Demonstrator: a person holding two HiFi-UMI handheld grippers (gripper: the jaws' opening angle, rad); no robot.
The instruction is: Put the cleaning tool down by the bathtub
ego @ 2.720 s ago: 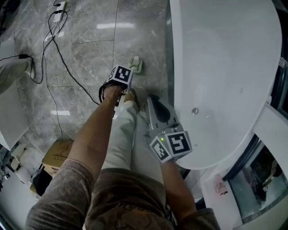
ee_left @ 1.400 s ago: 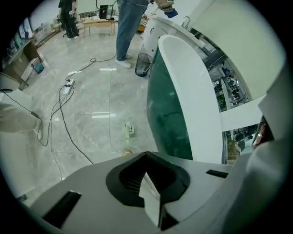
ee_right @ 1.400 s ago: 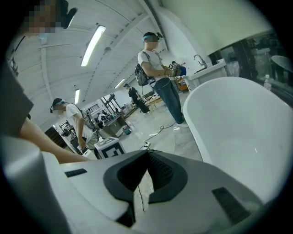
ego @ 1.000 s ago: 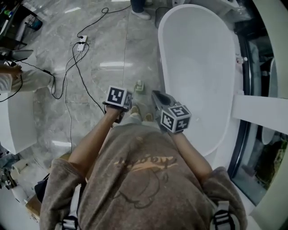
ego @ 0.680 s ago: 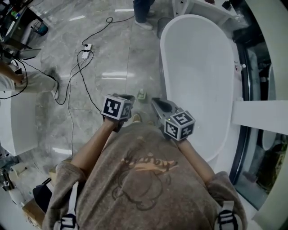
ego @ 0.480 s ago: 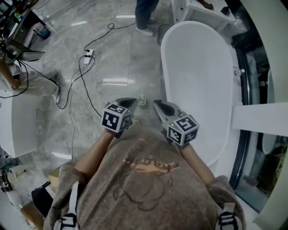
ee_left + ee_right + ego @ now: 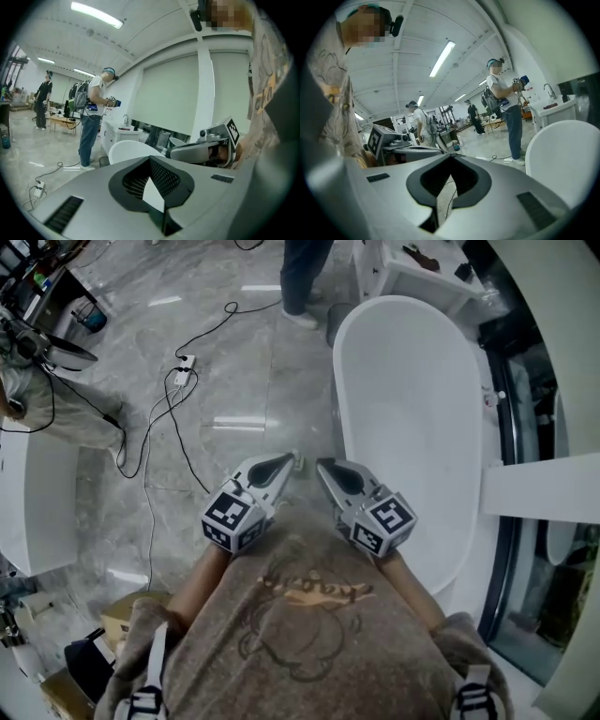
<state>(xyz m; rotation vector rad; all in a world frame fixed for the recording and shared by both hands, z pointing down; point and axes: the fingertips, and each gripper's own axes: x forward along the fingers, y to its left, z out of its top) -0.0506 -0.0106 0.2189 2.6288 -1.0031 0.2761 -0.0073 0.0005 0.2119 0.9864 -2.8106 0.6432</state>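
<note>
Furthest left, our left gripper (image 7: 281,465) is held almost level in front of our chest, jaws pressed together on nothing. Below and between the two tips, the small pale cleaning tool (image 7: 297,457) lies on the marble floor (image 7: 234,362), so we judge the task done. Our right gripper (image 7: 325,467) mirrors the left, closed and empty, with the white bathtub (image 7: 412,409) just beside the tool.
</note>
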